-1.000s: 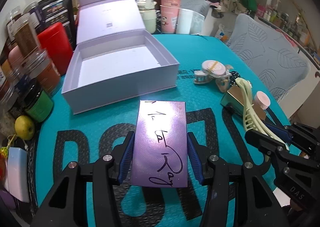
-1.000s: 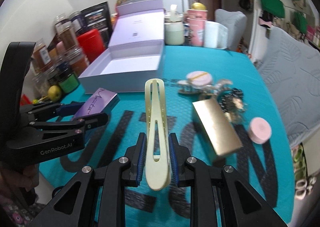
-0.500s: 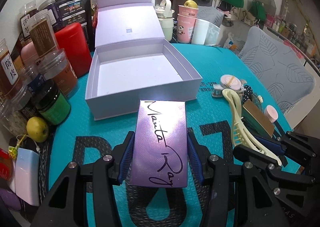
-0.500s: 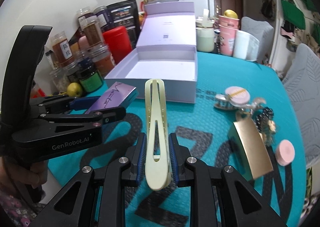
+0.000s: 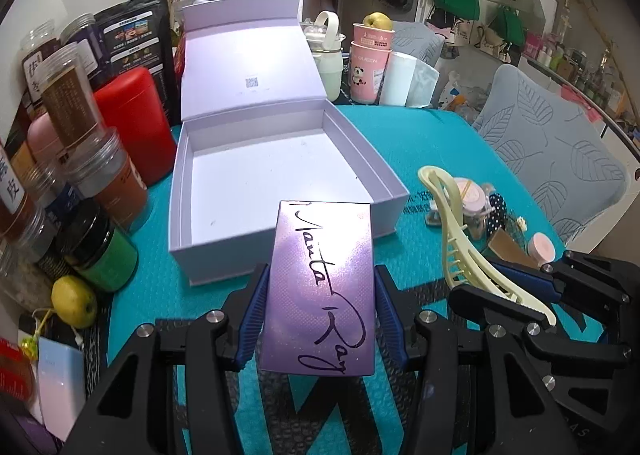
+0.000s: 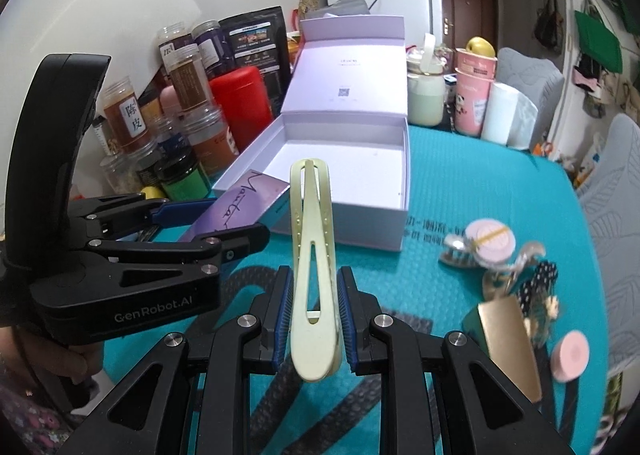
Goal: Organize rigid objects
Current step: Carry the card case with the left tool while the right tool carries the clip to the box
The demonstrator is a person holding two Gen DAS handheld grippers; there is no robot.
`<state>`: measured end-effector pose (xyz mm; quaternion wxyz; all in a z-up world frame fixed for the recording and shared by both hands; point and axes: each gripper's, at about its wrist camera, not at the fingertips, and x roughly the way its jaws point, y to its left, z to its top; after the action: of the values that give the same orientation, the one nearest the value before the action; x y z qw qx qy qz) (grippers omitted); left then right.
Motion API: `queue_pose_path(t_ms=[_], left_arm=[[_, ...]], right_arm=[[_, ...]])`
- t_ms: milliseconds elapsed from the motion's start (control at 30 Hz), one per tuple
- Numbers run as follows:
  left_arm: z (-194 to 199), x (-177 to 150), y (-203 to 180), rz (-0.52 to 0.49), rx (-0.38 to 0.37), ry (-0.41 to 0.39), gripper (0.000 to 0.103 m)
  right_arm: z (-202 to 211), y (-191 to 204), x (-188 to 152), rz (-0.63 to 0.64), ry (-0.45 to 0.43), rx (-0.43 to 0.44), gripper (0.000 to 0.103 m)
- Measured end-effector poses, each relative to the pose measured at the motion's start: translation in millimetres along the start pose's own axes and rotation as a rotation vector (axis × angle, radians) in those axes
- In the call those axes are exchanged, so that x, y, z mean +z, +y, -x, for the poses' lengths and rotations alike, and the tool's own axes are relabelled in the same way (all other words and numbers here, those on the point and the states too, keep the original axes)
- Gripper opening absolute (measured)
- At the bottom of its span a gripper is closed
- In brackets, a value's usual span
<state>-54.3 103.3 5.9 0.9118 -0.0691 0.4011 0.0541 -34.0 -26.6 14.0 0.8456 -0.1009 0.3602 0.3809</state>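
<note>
My left gripper point(image 5: 320, 311) is shut on a flat purple box point(image 5: 324, 287) with black script, held above the teal mat just in front of the open lavender box point(image 5: 184, 191), which is empty with its lid up. My right gripper point(image 6: 312, 319) is shut on a long cream hair clip point(image 6: 312, 255), held upright to the right of the left gripper point(image 6: 208, 223). The purple box point(image 6: 240, 207) and the lavender box point(image 6: 356, 223) also show in the right wrist view. The clip point(image 5: 468, 239) shows in the left wrist view.
Jars, a red canister point(image 5: 136, 123) and a green-lidded jar point(image 5: 104, 251) crowd the left edge. A gold box point(image 6: 508, 339), a pink round case point(image 6: 570, 355) and small clips point(image 6: 488, 243) lie on the mat at right. Cups point(image 5: 370, 59) stand behind.
Both grippers have moved forward and up toward the lavender box, each still holding its object. The purple box now reaches the lavender box's front wall.
</note>
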Motion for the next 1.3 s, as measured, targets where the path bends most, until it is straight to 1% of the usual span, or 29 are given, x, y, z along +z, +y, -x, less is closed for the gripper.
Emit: queue_pose_path(t_ms=[267,400,567,733,933,1100,1300], left_arm=[[-8.0,23.6,5.1,-0.003,-0.008,-0.024,0.05],[-14.5,35.1,7.5,-0.009,-0.017,-0.023,0.05],[-21.6,50.0,7.1,-0.035,-0.006,-0.03,0.05],[-23.0,66.9,7.0,-0.059,0.014,-0.062,0.05],[-30.7,88.1,12.6,-0.065,0.029,-0.081,0.05],[-45.4,105.0,22.7,-0.06,0.026,-0.071,0.05],[-65.0,119.7,32.2,-0.066,0.041,-0.052,0.05]], right_arm=[[-10.0,-8.1,24.6,0.02,-0.011,0.002,0.022],[-16.7,-12.8,35.8,0.031,-0.007,0.011,0.022],[-20.6,-16.5,51.3,0.058,-0.027,0.003,0.022],[-23.7,-20.1,68.2,0.091,-0.05,-0.007,0.022],[-31.7,-27.1,90.1,0.111,-0.061,-0.001,0.022],[-41.7,-32.7,107.6,0.126,-0.052,0.004,0.022],[-58.9,-39.2,128.1,0.144,-0.03,0.013,0.022]])
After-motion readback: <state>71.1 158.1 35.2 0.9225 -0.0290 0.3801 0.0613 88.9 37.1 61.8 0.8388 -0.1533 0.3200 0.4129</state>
